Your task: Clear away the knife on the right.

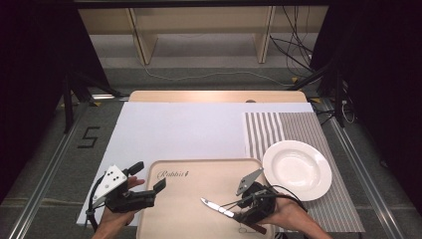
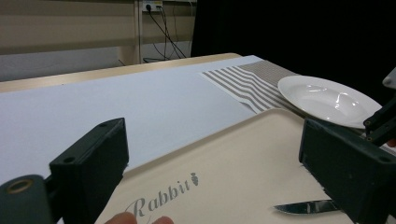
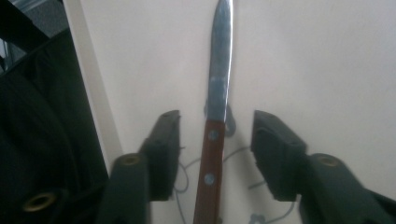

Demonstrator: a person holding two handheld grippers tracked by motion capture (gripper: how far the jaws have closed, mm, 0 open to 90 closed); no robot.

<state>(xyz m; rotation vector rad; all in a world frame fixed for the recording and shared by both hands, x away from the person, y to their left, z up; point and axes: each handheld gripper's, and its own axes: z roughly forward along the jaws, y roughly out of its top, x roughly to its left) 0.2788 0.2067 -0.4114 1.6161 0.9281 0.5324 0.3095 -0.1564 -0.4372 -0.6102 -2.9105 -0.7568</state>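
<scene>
Nearest to me, at the near right of the beige tray (image 1: 189, 214), my right gripper (image 3: 215, 135) sits low over a knife (image 3: 215, 121), its jaws apart with a gap on each side of the wooden handle, so the pads press on nothing. The knife lies flat on the tray between those jaws, its brown riveted handle toward me and the steel blade pointing away from the gripper; in the high view the blade (image 1: 215, 206) runs out to the left and slightly far across the tray floor. On the near left, my left gripper (image 1: 138, 191) hovers at the tray's left edge with its jaws spread wide and nothing between them; through its own camera I look across the tray's "Rabbit" lettering (image 2: 163, 196) toward the knife tip (image 2: 303, 206) low on the right. Just beyond the tray's right far corner a white plate (image 1: 297, 169) rests on a striped placemat (image 1: 278, 127). The tray and the mat lie on a white sheet (image 1: 184, 129) that covers most of the wooden table (image 1: 214, 95), whose bare far edge shows beyond it.
</scene>
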